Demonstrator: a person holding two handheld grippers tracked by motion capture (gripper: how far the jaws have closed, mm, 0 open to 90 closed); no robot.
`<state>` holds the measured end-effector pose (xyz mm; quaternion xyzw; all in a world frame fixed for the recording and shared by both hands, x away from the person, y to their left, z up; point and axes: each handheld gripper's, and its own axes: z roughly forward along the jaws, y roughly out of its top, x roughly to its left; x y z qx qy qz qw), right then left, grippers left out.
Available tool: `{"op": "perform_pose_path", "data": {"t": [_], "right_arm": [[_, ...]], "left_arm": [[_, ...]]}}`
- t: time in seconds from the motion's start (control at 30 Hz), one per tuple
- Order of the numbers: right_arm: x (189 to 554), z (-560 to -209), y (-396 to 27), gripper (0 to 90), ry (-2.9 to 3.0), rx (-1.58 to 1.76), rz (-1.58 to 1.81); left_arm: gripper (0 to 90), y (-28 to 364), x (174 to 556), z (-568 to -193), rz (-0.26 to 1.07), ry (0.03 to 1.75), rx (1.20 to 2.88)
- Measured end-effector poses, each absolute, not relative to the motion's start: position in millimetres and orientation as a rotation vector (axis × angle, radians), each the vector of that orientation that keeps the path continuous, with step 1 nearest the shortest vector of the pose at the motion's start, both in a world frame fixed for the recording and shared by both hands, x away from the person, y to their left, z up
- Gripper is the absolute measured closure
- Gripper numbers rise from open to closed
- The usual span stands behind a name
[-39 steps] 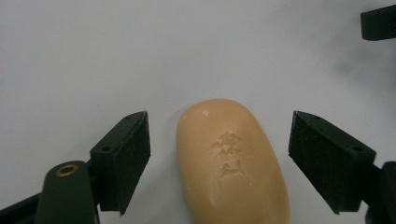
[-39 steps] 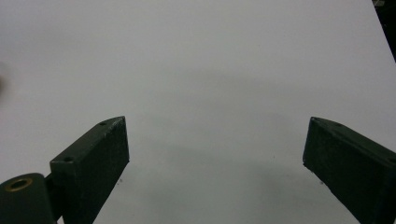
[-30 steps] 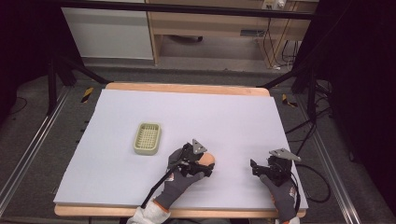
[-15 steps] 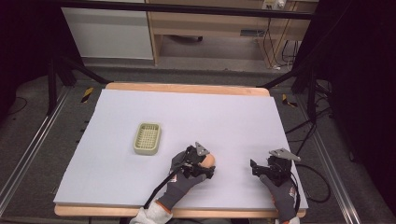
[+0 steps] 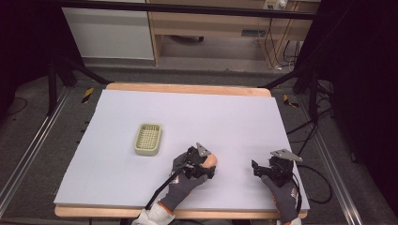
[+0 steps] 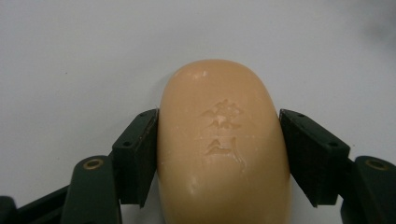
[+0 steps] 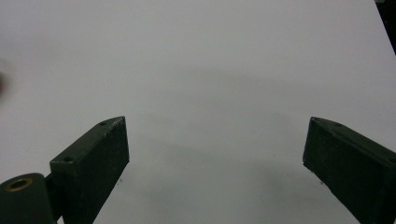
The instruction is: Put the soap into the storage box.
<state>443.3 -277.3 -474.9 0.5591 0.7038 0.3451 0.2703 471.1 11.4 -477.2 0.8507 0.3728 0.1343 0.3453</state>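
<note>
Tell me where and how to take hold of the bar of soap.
Grip the soap across its narrow width, one jaw on each long flank, coming in along its length from the person's side. It lies flat with its stamped face up, and its rounded ends would likely slip; the long flanks give the pads more to bear on. The left gripper already has it this way.

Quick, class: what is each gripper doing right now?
Left gripper: shut on the soap bar.
Right gripper: open, holding nothing.
</note>
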Motion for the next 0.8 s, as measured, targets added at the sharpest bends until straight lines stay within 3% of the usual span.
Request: {"op": "perform_pose_path", "data": {"t": [0.8], "right_arm": [[443,-475,-277,7.3,1.894,1.509,0.926]], "left_arm": [[31.9,24,466,-459,0.328,0.937,2.167]]}}
